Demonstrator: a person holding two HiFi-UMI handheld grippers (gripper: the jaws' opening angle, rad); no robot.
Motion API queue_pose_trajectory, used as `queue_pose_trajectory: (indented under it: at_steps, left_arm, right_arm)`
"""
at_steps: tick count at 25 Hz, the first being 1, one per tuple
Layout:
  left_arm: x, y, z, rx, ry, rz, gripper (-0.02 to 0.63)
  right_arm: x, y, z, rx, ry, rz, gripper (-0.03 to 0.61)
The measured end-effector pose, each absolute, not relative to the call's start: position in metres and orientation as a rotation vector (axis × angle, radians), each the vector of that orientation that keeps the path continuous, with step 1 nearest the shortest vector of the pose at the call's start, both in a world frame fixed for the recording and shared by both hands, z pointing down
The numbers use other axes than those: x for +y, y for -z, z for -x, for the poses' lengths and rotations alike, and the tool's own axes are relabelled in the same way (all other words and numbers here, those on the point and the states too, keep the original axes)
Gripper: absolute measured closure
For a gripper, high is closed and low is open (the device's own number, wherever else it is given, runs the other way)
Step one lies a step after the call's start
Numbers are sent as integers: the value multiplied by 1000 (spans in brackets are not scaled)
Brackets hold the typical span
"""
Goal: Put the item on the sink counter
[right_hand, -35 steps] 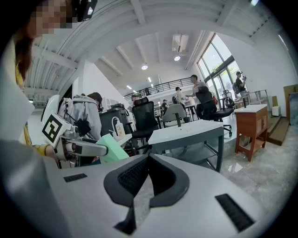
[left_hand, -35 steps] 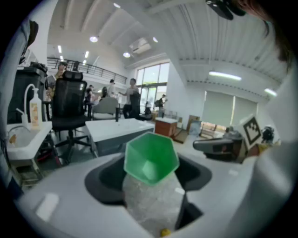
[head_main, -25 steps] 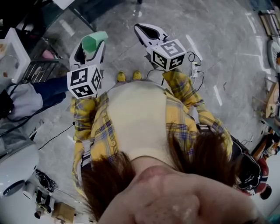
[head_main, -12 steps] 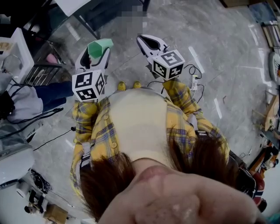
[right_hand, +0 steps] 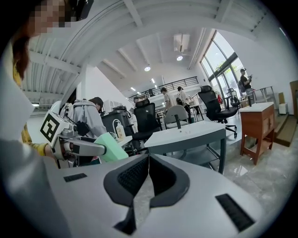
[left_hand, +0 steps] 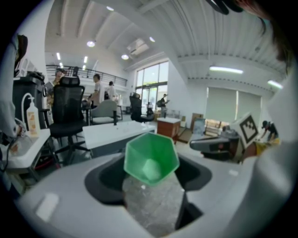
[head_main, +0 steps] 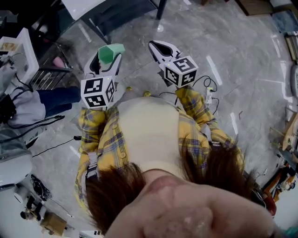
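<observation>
A green hexagonal cup [head_main: 111, 52] is clamped in my left gripper [head_main: 104, 59], its open mouth turned toward the camera in the left gripper view [left_hand: 150, 158]. The same cup shows at the left of the right gripper view [right_hand: 111, 148]. My right gripper [head_main: 160, 48] is held out beside it over the grey marble floor, its jaws closed together with nothing between them [right_hand: 148, 162]. No sink counter is in view.
A white table [right_hand: 190, 135] on dark legs stands ahead, also seen at the top of the head view [head_main: 88, 6]. Black office chairs [left_hand: 68, 111], a wooden cabinet [right_hand: 258, 125] and people stand farther off. A power strip and cable [head_main: 208, 95] lie on the floor to the right.
Both grippers have shifted slightly right and forward in the head view as the person walks; the white table has come closer. The left gripper still holds the cup.
</observation>
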State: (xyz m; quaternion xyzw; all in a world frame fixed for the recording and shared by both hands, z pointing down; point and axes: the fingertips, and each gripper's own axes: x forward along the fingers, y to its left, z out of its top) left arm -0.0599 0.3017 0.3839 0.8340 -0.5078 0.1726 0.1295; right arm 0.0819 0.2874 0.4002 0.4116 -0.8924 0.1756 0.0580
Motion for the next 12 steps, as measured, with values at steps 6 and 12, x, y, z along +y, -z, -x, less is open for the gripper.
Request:
queue_pose_trajectory:
  at_steps: [6, 12]
  left_arm:
    - [288, -387, 72, -1493, -509, -2402, 293]
    - [248, -390, 78, -1464, -480, -2429, 293]
  right_arm:
    - [277, -407, -69, -2706, -542, -1208, 563]
    - [240, -407, -54, -2696, -524, -1214, 563]
